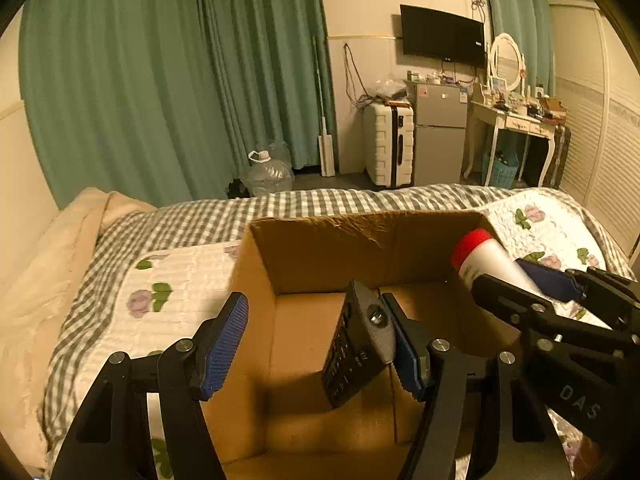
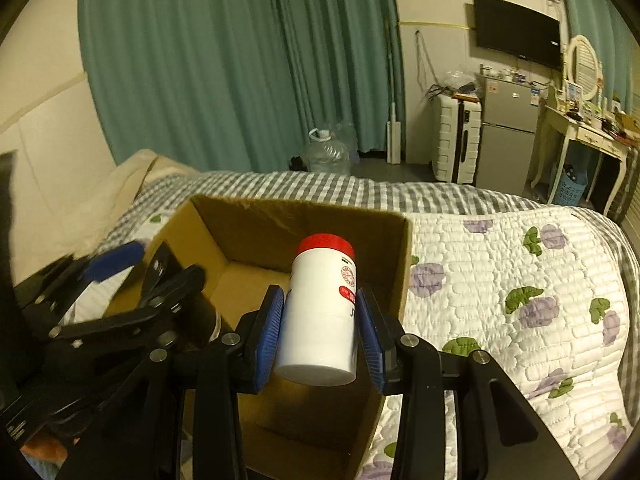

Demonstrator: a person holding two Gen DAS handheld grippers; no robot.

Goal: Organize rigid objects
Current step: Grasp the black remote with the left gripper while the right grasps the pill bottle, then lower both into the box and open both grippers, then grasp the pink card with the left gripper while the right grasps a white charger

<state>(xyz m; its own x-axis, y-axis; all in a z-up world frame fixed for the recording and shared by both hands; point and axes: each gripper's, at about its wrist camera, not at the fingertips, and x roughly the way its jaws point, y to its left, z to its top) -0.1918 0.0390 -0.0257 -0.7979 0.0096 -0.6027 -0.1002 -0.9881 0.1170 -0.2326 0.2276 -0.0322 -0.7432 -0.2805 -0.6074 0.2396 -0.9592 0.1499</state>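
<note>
Blue-padded fingers of the right gripper (image 2: 320, 328) clamp a white bottle (image 2: 320, 312) with a red cap, pads pressed against its midsection on both sides, the bottle upright and poised above the open cardboard box (image 2: 400, 280) that sits on a floral quilt (image 2: 520, 280) spread over a checked bedcover. Beside it, the left gripper (image 1: 320, 340) stands wide open over the same box; a dark remote control (image 1: 352, 344) with rows of small buttons leans against its right pad while the left pad (image 1: 224, 344) stands well apart from it, so the remote appears released or only resting there rather than gripped. Whether it touches the box floor cannot be told.

The bottle looks rigid and smooth, probably light plastic, and its slick round wall could twist or slip under a loose squeeze; the mid-body hold, below the cap and above the base, seems the safest place to take it. The remote, flat, stiff and light by the look of it, would best be pinched across its narrow sides.

Beyond the bed hang green curtains (image 2: 240, 60), with a white suitcase (image 1: 390, 144), a small grey fridge (image 1: 440, 132) and a wall-mounted television (image 1: 442, 36) against the far wall.
</note>
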